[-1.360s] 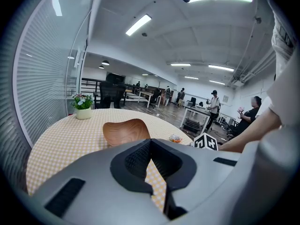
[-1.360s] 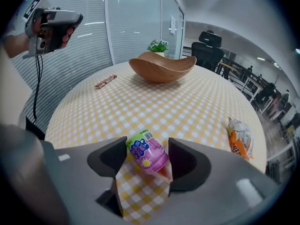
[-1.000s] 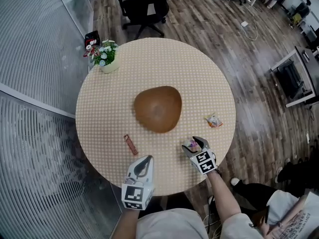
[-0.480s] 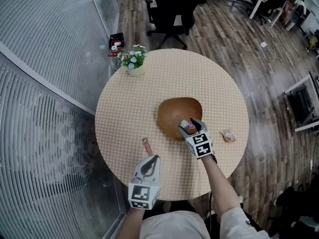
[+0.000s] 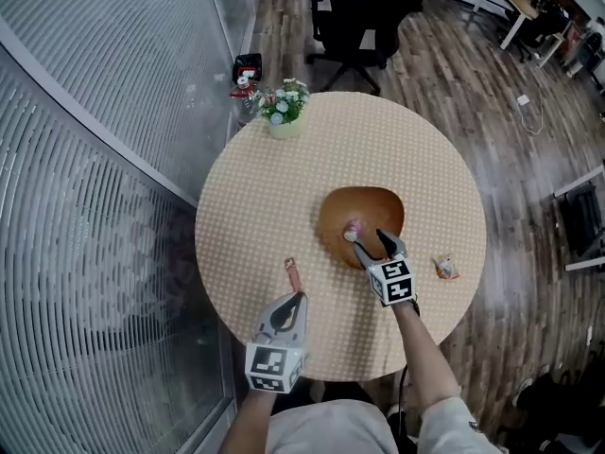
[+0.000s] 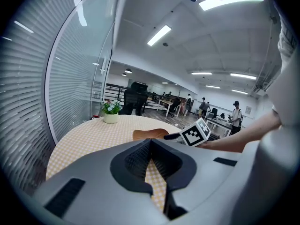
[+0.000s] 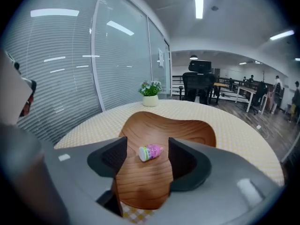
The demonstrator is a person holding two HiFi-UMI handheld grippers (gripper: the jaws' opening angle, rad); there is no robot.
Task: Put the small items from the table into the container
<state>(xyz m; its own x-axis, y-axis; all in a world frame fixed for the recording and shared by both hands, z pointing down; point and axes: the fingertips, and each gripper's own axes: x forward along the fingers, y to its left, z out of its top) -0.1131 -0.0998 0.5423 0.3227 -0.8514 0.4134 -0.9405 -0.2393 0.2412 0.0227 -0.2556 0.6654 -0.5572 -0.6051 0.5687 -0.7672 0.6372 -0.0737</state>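
Note:
A brown wooden bowl (image 5: 369, 206) sits right of centre on the round checked table (image 5: 255, 206). In it lies a small pink bottle (image 5: 353, 230) on its side. My right gripper (image 5: 371, 242) hangs over the bowl's near rim. In the right gripper view the bottle (image 7: 150, 152) lies between the open jaws with a gap at each pad. A brown snack bar (image 5: 293, 274) lies on the cloth just ahead of my left gripper (image 5: 288, 301), whose fingertips meet with nothing between them. An orange packet (image 5: 444, 269) lies right of the bowl.
A flower pot (image 5: 284, 113) stands at the table's far left edge. Beyond the table are a black office chair (image 5: 354, 12) and wooden floor. A glass wall with blinds (image 5: 104, 159) runs along the left. The table's near edge is under my forearms.
My right gripper carried the pink bottle from near the front edge to over the bowl. The bottle now lies in the bowl, free of the pads. My left gripper shifted slightly.

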